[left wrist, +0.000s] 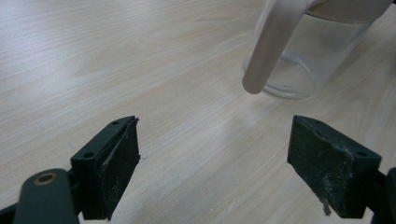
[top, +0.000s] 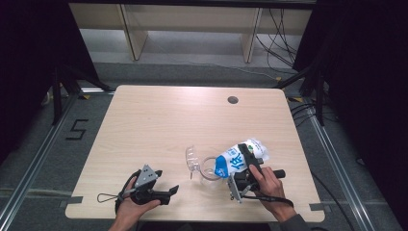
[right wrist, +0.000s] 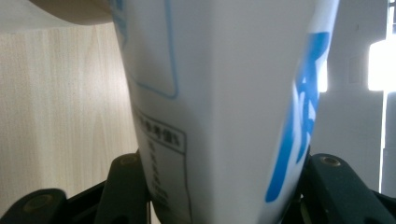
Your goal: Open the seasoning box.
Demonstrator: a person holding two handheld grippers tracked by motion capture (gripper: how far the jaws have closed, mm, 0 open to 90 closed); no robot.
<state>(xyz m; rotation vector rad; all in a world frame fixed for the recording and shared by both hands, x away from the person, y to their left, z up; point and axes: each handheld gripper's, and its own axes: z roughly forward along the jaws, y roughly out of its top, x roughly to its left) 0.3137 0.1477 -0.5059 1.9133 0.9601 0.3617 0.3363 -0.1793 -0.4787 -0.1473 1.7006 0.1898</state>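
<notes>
On the desk (top: 144,120), the right gripper (top: 246,166) is clamped on a white pouch (top: 238,159) with blue print, a jaw on either side of its body; in the right gripper view the pouch (right wrist: 224,102) stands between the two black jaws and touches both. In the high view the pouch is tipped over toward the left, its blue end lying over the rim of a clear jug (top: 209,168) that stands near the front middle of the desk. Just left of the jug lies a clear lid (top: 192,159), close beside it; whether the two touch cannot be told. The left gripper (top: 166,192) rests low at the front left of the desk, held in the person's left hand (top: 130,207), with its jaws spread wide and nothing between them. In the left gripper view the bare desk (left wrist: 116,60) lies between the pads, and beyond them stands the jug (left wrist: 313,60) with its pale handle (left wrist: 273,46) slanting down toward the desk, well apart from the jaws. A round hole (top: 233,100) sits near the desk's far edge.
</notes>
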